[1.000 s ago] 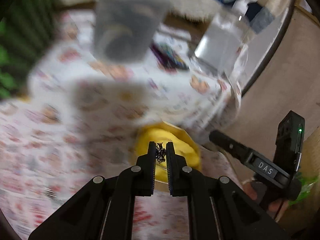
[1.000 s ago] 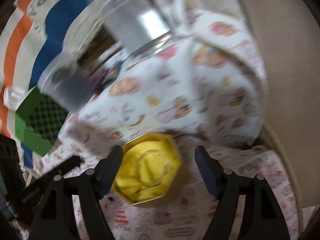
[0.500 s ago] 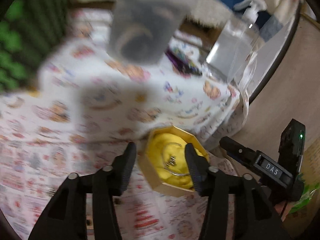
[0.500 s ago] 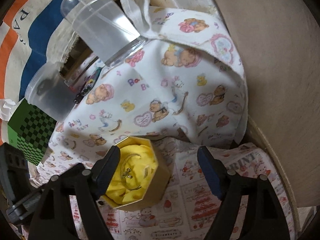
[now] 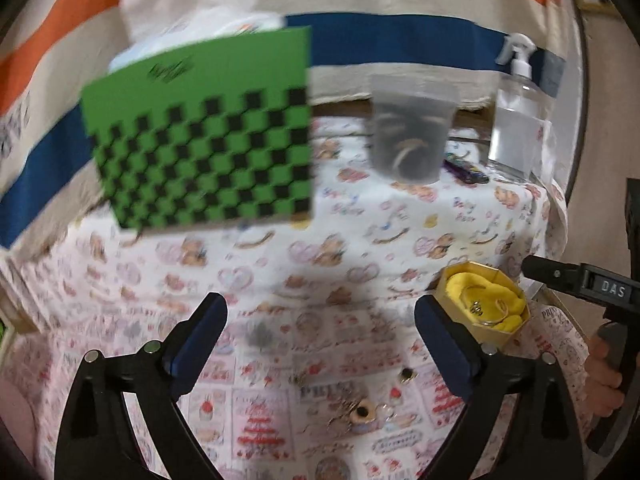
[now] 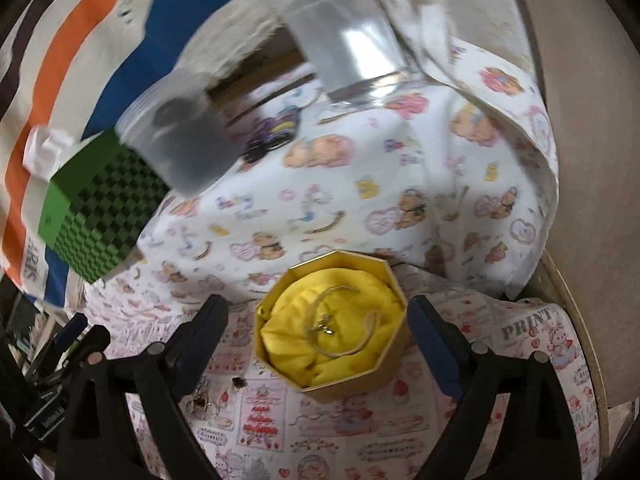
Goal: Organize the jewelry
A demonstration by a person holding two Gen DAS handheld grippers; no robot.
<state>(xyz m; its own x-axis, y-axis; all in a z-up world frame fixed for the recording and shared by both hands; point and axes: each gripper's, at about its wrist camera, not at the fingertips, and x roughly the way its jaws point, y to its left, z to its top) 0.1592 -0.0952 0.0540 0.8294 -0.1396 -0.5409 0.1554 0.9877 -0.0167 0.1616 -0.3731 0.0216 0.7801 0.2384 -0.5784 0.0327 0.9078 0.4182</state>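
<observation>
A gold octagonal box (image 6: 334, 328) lined with yellow cloth holds a thin bangle and a small charm (image 6: 328, 326). It also shows in the left wrist view (image 5: 482, 304) at the right. My right gripper (image 6: 318, 340) is open, its fingers either side of the box. My left gripper (image 5: 320, 332) is open and empty over the patterned cloth. Small loose jewelry pieces (image 5: 362, 410) lie on the cloth below and between the left fingers. They also show in the right wrist view (image 6: 200, 400) at lower left.
A green checkered box (image 5: 204, 132) stands at the back left. A translucent cup (image 5: 410, 128) with dark contents and a clear pump bottle (image 5: 518, 120) stand at the back. A dark purple item (image 5: 466, 170) lies between them. The table's right edge (image 6: 588, 340) is close.
My left gripper let the charm go into the yellow box, opened wide and drew back to the left. My right gripper stayed open near the box.
</observation>
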